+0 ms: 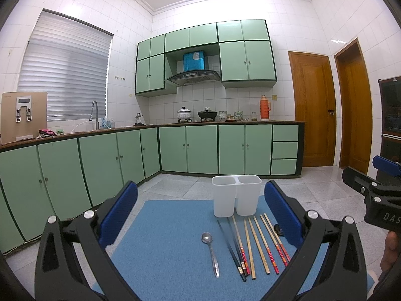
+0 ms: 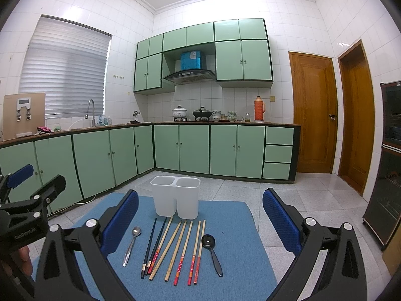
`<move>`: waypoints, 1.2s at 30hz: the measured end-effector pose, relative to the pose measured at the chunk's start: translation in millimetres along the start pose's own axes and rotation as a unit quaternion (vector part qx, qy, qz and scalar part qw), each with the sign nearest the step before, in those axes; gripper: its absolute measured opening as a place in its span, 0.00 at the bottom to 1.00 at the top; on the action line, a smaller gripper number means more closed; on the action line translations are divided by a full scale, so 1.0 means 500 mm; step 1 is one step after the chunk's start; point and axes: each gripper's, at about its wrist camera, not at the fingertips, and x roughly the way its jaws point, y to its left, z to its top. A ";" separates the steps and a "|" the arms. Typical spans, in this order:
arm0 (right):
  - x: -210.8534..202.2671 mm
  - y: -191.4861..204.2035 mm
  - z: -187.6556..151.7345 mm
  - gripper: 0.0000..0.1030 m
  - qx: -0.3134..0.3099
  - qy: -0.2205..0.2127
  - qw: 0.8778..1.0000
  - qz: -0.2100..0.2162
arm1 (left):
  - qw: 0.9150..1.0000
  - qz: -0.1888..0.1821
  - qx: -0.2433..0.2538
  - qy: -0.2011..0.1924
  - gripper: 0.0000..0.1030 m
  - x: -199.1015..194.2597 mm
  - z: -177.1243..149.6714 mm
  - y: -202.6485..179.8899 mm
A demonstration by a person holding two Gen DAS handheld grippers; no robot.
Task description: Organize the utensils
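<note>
A white two-compartment utensil holder (image 1: pixel 236 195) (image 2: pixel 175 197) stands upright at the far edge of a blue mat (image 1: pixel 163 238) (image 2: pixel 238 250). In front of it lie a metal spoon (image 1: pixel 210 250) (image 2: pixel 132 244), several chopsticks (image 1: pixel 253 245) (image 2: pixel 175 248), black, bamboo and red-ended, and a black spoon (image 2: pixel 211 252), partly hidden in the left wrist view (image 1: pixel 277 228). My left gripper (image 1: pixel 200 205) is open and empty above the mat's near side. My right gripper (image 2: pixel 200 210) is open and empty too, hovering over the utensils.
The mat lies on a surface above a tiled floor (image 2: pixel 313 195). Green kitchen cabinets (image 1: pixel 188 148) run along the far wall and left, wooden doors (image 2: pixel 313 110) at the right, a dark cabinet (image 2: pixel 386 175) at the far right.
</note>
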 end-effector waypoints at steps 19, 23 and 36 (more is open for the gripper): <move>0.000 -0.002 -0.002 0.94 0.000 0.000 1.000 0.000 | 1.000 0.003 -0.001 0.002 0.95 -0.008 -0.003 0.024; 0.000 -0.002 -0.002 0.94 -0.001 -0.001 1.000 0.000 | 1.000 0.003 -0.001 0.001 0.95 0.005 -0.009 0.013; 0.000 -0.001 -0.001 0.94 0.000 0.000 1.000 0.000 | 1.000 0.003 -0.001 0.002 0.95 0.007 -0.009 0.011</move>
